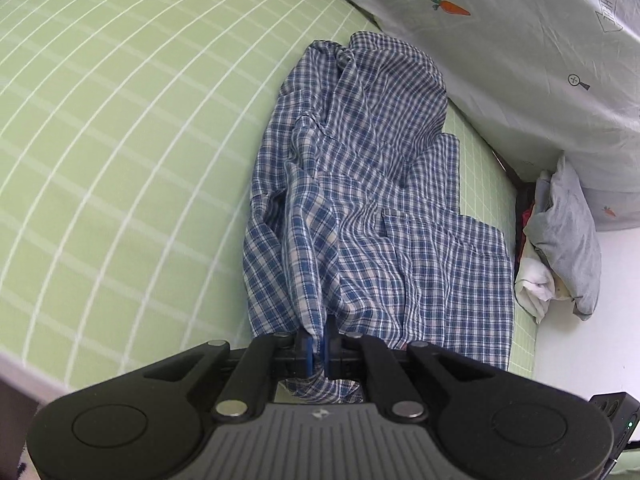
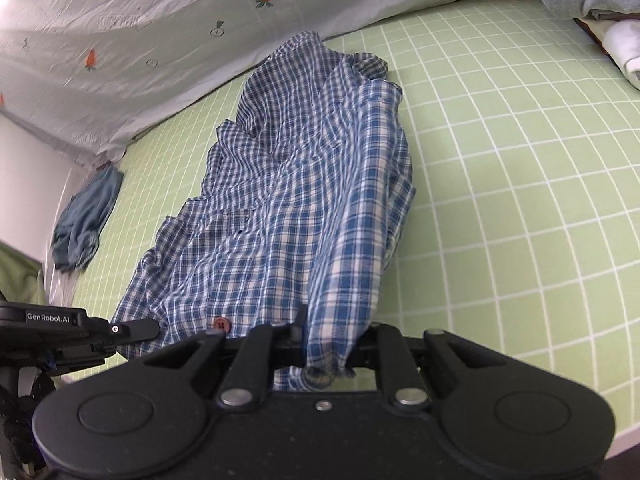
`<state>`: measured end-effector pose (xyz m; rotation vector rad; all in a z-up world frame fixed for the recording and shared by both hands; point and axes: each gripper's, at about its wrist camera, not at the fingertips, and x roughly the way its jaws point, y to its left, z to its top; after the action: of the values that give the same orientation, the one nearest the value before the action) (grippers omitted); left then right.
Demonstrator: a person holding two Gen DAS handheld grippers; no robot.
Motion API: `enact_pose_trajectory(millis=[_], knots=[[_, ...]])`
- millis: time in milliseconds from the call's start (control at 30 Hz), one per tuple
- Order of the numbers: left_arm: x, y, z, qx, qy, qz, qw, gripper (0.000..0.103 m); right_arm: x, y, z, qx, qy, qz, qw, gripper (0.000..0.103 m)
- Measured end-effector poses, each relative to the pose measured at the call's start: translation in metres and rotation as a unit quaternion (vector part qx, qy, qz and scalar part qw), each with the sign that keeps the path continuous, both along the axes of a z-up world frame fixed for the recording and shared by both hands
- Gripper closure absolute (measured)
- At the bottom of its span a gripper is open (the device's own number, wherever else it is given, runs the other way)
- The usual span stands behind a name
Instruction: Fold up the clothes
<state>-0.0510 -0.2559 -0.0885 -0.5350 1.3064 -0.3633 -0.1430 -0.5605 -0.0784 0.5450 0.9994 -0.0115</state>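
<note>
A blue and white checked shirt lies crumpled lengthwise on a green grid-patterned bed sheet. My left gripper is shut on a thin edge of the shirt, which rises taut from the bed to its blue pads. In the right wrist view the same shirt stretches away, a red button near its close hem. My right gripper is shut on a thicker bunch of the fabric, lifted off the sheet. The left gripper's body shows at the left edge.
A white quilt with carrot prints lies along the far side of the bed. A grey cloth and a white one are piled beyond the shirt. A blue-grey garment lies at the bed's left edge.
</note>
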Motion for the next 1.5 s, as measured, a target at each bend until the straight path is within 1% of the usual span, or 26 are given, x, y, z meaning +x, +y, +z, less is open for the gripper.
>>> enact_pose_trajectory(millis=[100, 267, 333, 400, 500, 567, 633, 767, 867, 1000, 1067, 1133, 1167, 1200, 1233, 1267, 1300, 1333, 1367, 1400, 1433, 1500], knots=[[-0.006, 0.001, 0.004, -0.009, -0.004, 0.029, 0.9995, 0.099, -0.001, -0.007, 0.0, 0.009, -0.004, 0.014, 1.0, 0.089], [-0.011, -0.003, 0.016, -0.028, -0.032, 0.076, 0.9962, 0.099, 0.0, -0.03, -0.003, 0.039, -0.013, 0.043, 0.998, 0.09], [-0.009, -0.002, 0.017, -0.03, -0.032, 0.097, 0.9943, 0.1, 0.009, -0.034, -0.004, 0.061, -0.011, 0.05, 0.997, 0.09], [-0.005, 0.002, 0.017, -0.035, -0.024, 0.117, 0.9922, 0.1, 0.018, -0.036, -0.001, 0.08, -0.011, 0.054, 0.995, 0.09], [0.004, 0.007, 0.025, -0.04, -0.026, 0.131, 0.9902, 0.1, 0.028, -0.039, 0.006, 0.1, -0.018, 0.058, 0.993, 0.09], [0.015, 0.011, 0.032, -0.042, -0.026, 0.137, 0.9894, 0.1, 0.038, -0.043, 0.011, 0.122, -0.023, 0.053, 0.991, 0.09], [0.029, 0.016, 0.037, -0.053, -0.023, 0.143, 0.988, 0.1, 0.051, -0.044, 0.019, 0.136, -0.03, 0.044, 0.989, 0.09], [0.063, 0.019, 0.043, -0.082, -0.015, 0.162, 0.9832, 0.1, 0.079, -0.048, 0.033, 0.144, -0.043, 0.035, 0.988, 0.09], [0.094, 0.017, 0.047, -0.096, -0.011, 0.169, 0.9809, 0.1, 0.105, -0.057, 0.036, 0.173, -0.045, 0.013, 0.984, 0.09], [0.146, 0.008, 0.047, -0.116, -0.011, 0.17, 0.9786, 0.1, 0.145, -0.074, 0.032, 0.208, -0.048, -0.022, 0.977, 0.09], [0.18, -0.002, 0.045, -0.119, -0.017, 0.167, 0.9787, 0.1, 0.171, -0.082, 0.027, 0.219, -0.049, -0.038, 0.974, 0.09], [0.217, -0.013, 0.044, -0.12, -0.027, 0.158, 0.9797, 0.099, 0.203, -0.092, 0.021, 0.224, -0.051, -0.054, 0.972, 0.09], [0.235, -0.019, 0.044, -0.119, -0.04, 0.153, 0.9803, 0.098, 0.22, -0.097, 0.018, 0.225, -0.056, -0.062, 0.971, 0.09], [0.253, -0.026, 0.045, -0.113, -0.057, 0.15, 0.9806, 0.095, 0.238, -0.101, 0.015, 0.223, -0.063, -0.07, 0.97, 0.087], [0.269, -0.032, 0.046, -0.102, -0.075, 0.144, 0.9814, 0.08, 0.254, -0.104, 0.014, 0.212, -0.071, -0.076, 0.972, 0.085], [0.283, -0.039, 0.048, -0.082, -0.096, 0.136, 0.9826, 0.069, 0.269, -0.106, 0.015, 0.193, -0.081, -0.08, 0.975, 0.081], [0.293, -0.044, 0.049, -0.06, -0.117, 0.127, 0.9832, 0.051, 0.284, -0.108, 0.016, 0.174, -0.09, -0.084, 0.977, 0.076], [0.298, -0.048, 0.05, -0.035, -0.136, 0.117, 0.9832, 0.038, 0.294, -0.109, 0.019, 0.144, -0.102, -0.089, 0.98, 0.059], [0.303, -0.053, 0.05, -0.009, -0.155, 0.107, 0.9821, 0.034, 0.3, -0.108, 0.023, 0.104, -0.114, -0.093, 0.984, 0.034], [0.306, -0.056, 0.049, 0.014, -0.168, 0.095, 0.9811, 0.027, 0.304, -0.107, 0.026, 0.065, -0.126, -0.09, 0.986, 0.014], [0.305, -0.059, 0.043, 0.032, -0.17, 0.081, 0.9816, 0.022, 0.305, -0.106, 0.026, 0.034, -0.131, -0.085, 0.987, 0.011], [0.301, -0.064, 0.026, 0.061, -0.16, 0.051, 0.9839, 0.021, 0.305, -0.105, 0.019, -0.013, -0.131, -0.074, 0.989, 0.011]])
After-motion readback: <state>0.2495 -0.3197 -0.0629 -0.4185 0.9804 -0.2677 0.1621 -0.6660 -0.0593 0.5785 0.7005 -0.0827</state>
